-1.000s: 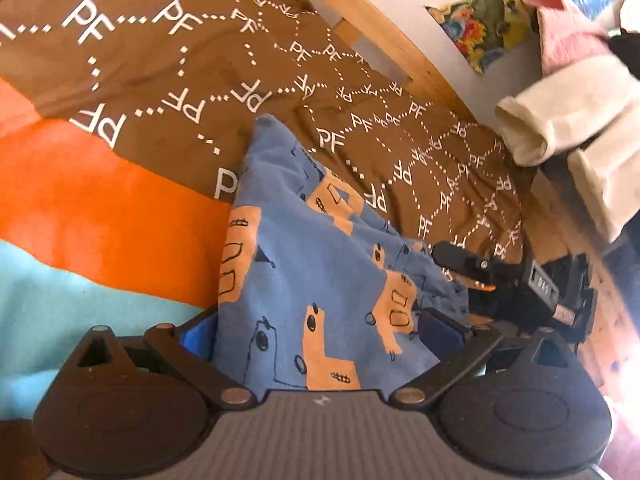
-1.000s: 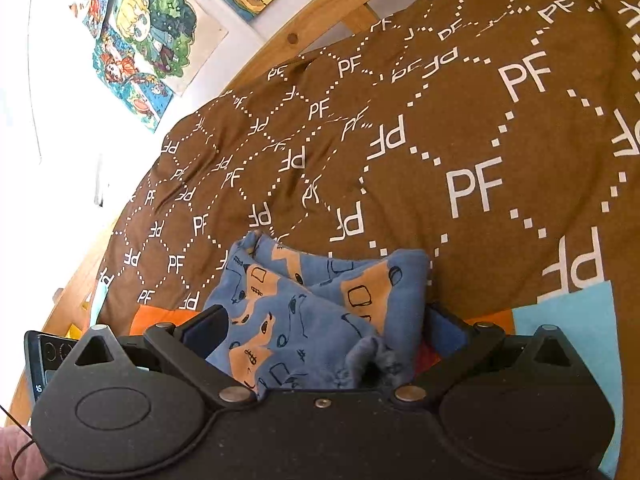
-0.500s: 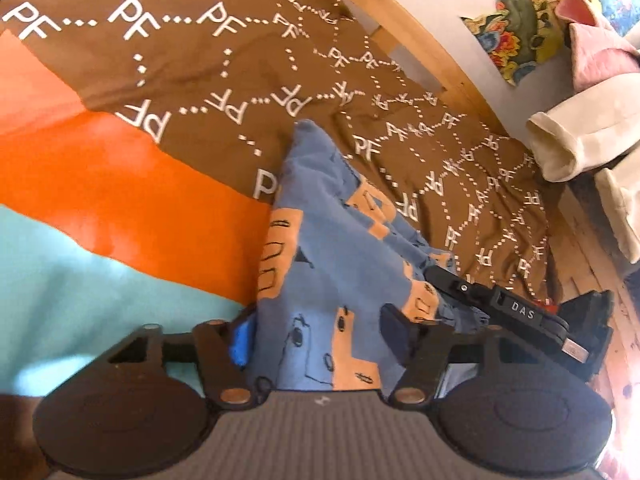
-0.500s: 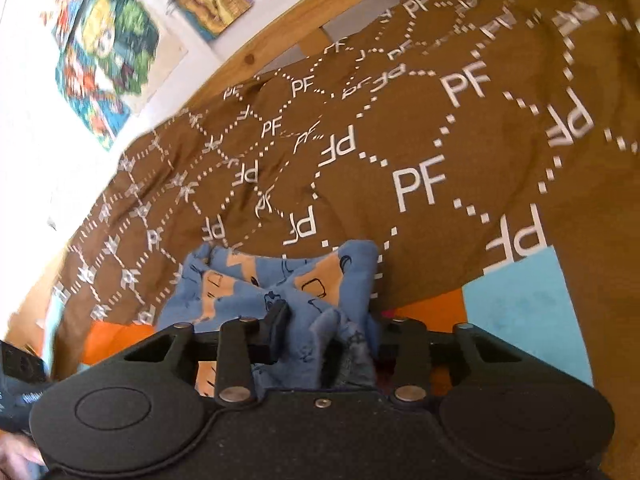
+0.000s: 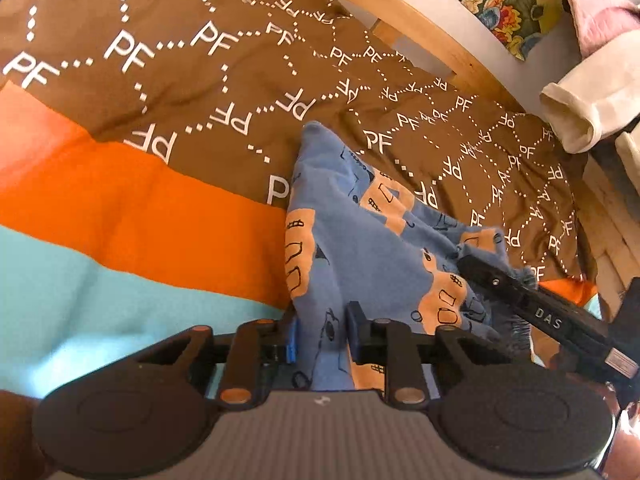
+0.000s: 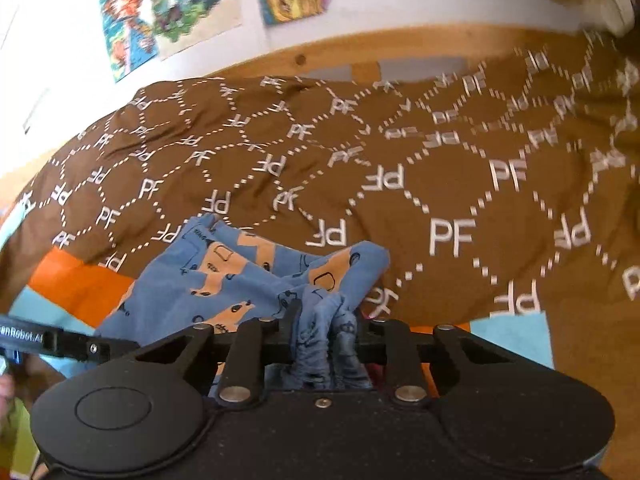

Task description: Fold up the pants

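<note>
Left gripper (image 5: 319, 334): fingers (image 5: 356, 330) closing, a fold of the pants (image 5: 360, 248) already pinched between them. Right gripper (image 6: 325, 330): fingers (image 6: 294, 322) likewise closing, with a bunched, gathered edge of the same pants, possibly the waistband, clamped between them. A second ago both pairs stood wide open with the cloth merely lying between them; both now have a hold. The right gripper has also swung and rolled since then, and its view is smeared with motion. The pants, blue with orange vehicle prints, lie crumpled on the bed (image 5: 168, 92), on the brown lettered blanket near its orange (image 5: 132, 200) and turquoise bands; in the left view the right gripper shows at the right, on the near right part of the garment. Judgement: the grasp step is all but complete; the garment is not yet spread or folded, so the task is at an early stage. The next move likely calls for lifting and drawing the cloth taut. Risk: the bunched right hold may slip.
</note>
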`<state>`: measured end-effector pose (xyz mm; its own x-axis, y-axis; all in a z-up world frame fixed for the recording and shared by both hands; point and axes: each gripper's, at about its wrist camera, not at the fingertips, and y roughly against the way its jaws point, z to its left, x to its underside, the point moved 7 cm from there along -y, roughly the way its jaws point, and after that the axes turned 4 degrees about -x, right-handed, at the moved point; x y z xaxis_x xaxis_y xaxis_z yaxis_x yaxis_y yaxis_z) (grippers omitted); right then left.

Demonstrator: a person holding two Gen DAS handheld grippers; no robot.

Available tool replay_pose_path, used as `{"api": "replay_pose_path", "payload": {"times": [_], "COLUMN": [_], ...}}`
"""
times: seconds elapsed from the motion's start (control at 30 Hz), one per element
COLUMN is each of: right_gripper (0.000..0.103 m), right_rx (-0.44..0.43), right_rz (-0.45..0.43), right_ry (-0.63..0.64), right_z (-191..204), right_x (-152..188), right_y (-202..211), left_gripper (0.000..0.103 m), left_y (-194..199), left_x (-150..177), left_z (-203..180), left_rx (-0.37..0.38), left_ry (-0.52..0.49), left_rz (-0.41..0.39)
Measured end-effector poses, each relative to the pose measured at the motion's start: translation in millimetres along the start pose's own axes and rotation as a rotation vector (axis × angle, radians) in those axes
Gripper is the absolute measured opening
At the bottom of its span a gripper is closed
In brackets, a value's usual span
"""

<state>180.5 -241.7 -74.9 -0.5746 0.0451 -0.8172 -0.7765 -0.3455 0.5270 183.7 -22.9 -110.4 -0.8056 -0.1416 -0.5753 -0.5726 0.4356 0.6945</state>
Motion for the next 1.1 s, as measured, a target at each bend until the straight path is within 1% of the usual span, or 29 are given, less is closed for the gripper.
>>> {"api": "replay_pose_path", "payload": {"times": [0.07, 0.23, 0.43, 0.6, 0.73, 0.9, 1.1], "right_gripper": [0.022, 0.021, 0.021, 0.021, 0.021, 0.021, 0.020], "right_rx": [0.010, 0.012, 0.012, 0.014, 0.019, 0.036, 0.051], "right_rz": [-0.016, -0.043, -0.058, -0.070, -0.088, -0.108, -0.136], "right_ry": [0.041, 0.094, 0.110, 0.117, 0.130, 0.199, 0.283], "right_z": [7.0, 19.6, 24.7, 25.9, 29.3, 36.9, 45.2], "right_x": [-0.3, -0.4, 0.6, 0.8, 0.1, -1.6, -13.9], "right_y": [6.2, 20.8, 31.3, 38.7, 49.0, 62.0, 67.0], "left_gripper": [0.021, 0.020, 0.019, 0.019, 0.018, 0.018, 0.018], "left_y": [3.7, 9.6, 15.3, 20.2, 27.7, 36.7, 35.6], "left_x": [-0.1, 0.5, -1.2, -2.0, -3.0, -3.5, -10.6], "left_z": [-1.9, -6.9, -11.3, -19.4, -26.5, -34.3, -41.0], "left_rx": [-0.005, -0.010, -0.006, -0.008, 0.004, 0.027, 0.021], "left_ry": [-0.011, -0.033, -0.055, -0.100, -0.125, -0.130, -0.125], "left_rz": [-0.003, -0.008, -0.017, -0.038, -0.060, -0.082, -0.088]}}
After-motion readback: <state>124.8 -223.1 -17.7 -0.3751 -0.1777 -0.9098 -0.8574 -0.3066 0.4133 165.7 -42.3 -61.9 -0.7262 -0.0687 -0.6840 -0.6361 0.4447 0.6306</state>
